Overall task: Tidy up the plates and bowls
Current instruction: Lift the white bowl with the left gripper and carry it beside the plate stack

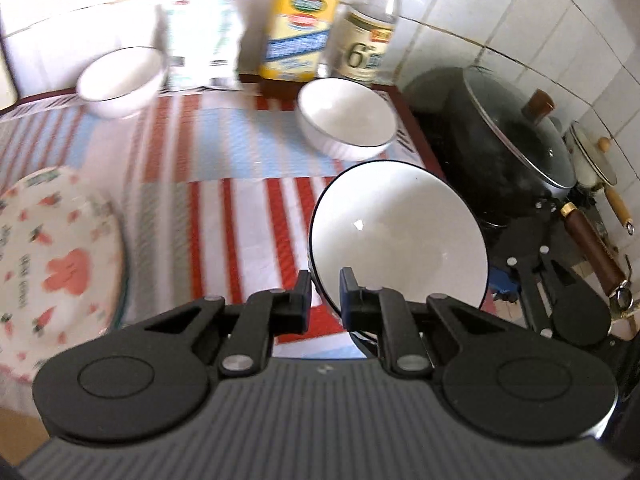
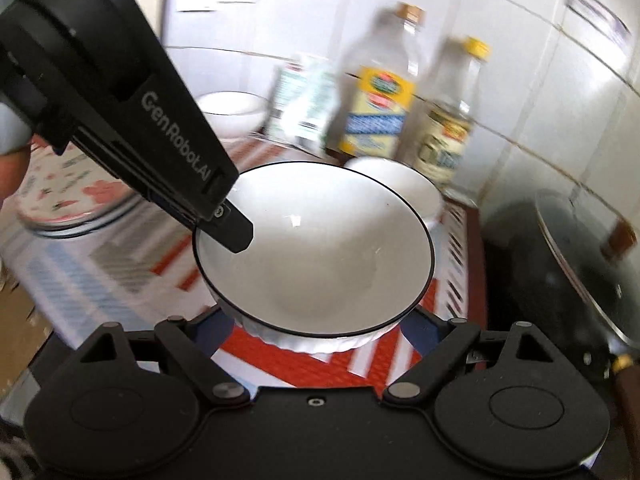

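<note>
Black fingers of the left gripper (image 1: 325, 300) sit right at the bottom of the left wrist view. They are pinched tight on the rim of the big white bowl (image 1: 400, 240), one finger inside it and one outside. The bowl hangs tilted above the striped mat (image 1: 224, 216). Farther off, a second bowl (image 1: 346, 118) sits on the mat near the bottles (image 1: 298, 32), and a third bowl (image 1: 120, 80) sits at the far left. A bunny plate (image 1: 56, 260) lies on the left. A dark pot (image 1: 516, 152) with a glass lid is on the right. The gripper points down at a slant.

Next comes the right wrist view. Closest to the camera is the right gripper (image 2: 316, 328), its jaws spread very wide, one on each side of the held bowl (image 2: 316, 248), low by its base. I cannot tell if they touch the bowl or just wait beside it. The left gripper (image 2: 236, 232) comes in from the top left and bites the bowl's rim. This gripper also points down at a slant.

My guess is that the bowl is being carried to stack in the bowl behind it (image 2: 420, 188). To do that well, keep the pinch firm, level the bowl, line it up over the other one, and lower it slowly so it does not clink or slip. Keep the right gripper under it in case it tips.
</note>
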